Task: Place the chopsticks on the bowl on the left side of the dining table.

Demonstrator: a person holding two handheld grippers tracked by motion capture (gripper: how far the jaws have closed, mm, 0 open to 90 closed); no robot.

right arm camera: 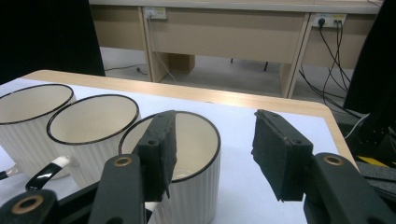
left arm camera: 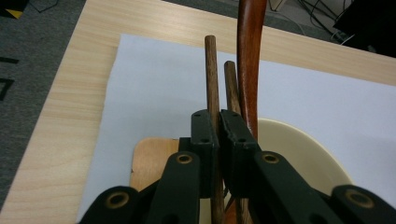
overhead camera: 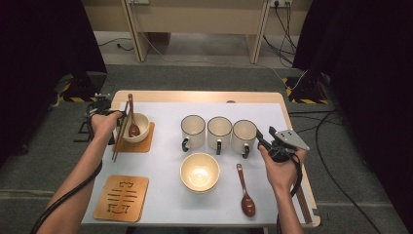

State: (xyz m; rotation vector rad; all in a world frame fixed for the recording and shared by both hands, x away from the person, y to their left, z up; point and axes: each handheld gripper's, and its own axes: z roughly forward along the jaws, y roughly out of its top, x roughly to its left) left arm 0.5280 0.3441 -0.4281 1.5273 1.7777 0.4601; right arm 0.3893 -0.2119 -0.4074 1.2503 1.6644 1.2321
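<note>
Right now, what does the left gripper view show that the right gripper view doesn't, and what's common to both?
Left gripper view: the left gripper shut on the chopsticks, a brown spoon handle rising beside them, a cream bowl and the corner of a wooden coaster.
Right gripper view: the right gripper open, at the nearest of three white mugs, with desk legs and wall sockets behind.
Both: the wooden table and its white sheet.
</note>
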